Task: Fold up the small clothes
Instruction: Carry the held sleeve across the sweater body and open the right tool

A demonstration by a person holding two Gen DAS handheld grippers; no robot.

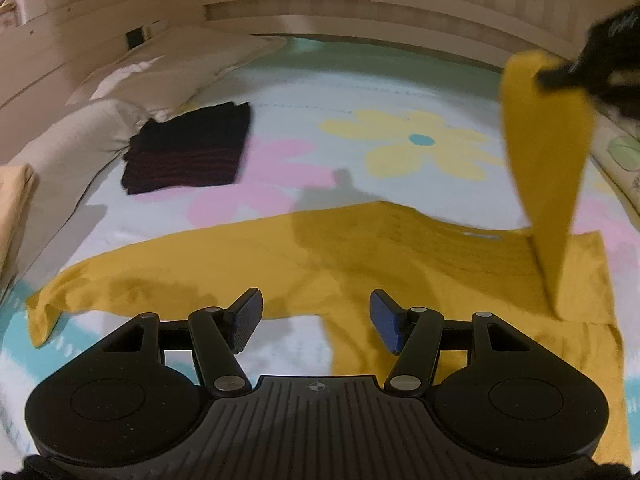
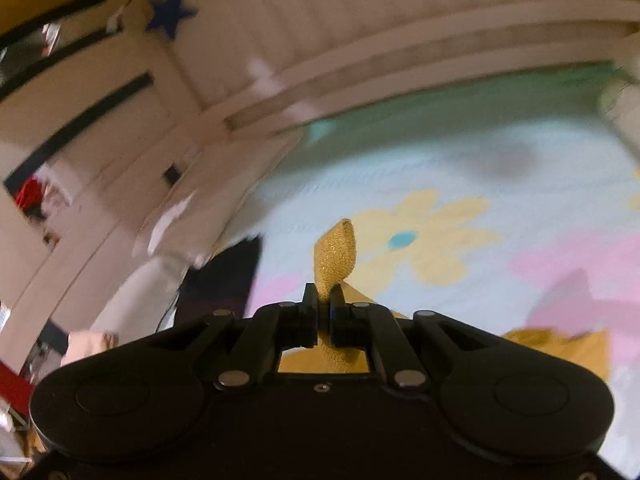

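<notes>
A mustard-yellow knit top (image 1: 320, 252) lies spread on the flowered bed sheet (image 1: 360, 92), one sleeve stretched to the left. My left gripper (image 1: 316, 318) is open and empty, low over the top's near edge. My right gripper (image 2: 323, 300) is shut on the top's right sleeve (image 2: 336, 252) and holds it up in the air. In the left wrist view that raised sleeve (image 1: 548, 152) hangs as a long taut strip from the right gripper (image 1: 552, 76) at the upper right.
A folded dark striped garment (image 1: 188, 148) lies on the sheet at the left, next to beige pillows (image 1: 80, 136). A wooden headboard (image 1: 360, 4) runs along the back. A printed cushion (image 1: 616, 152) sits at the right edge.
</notes>
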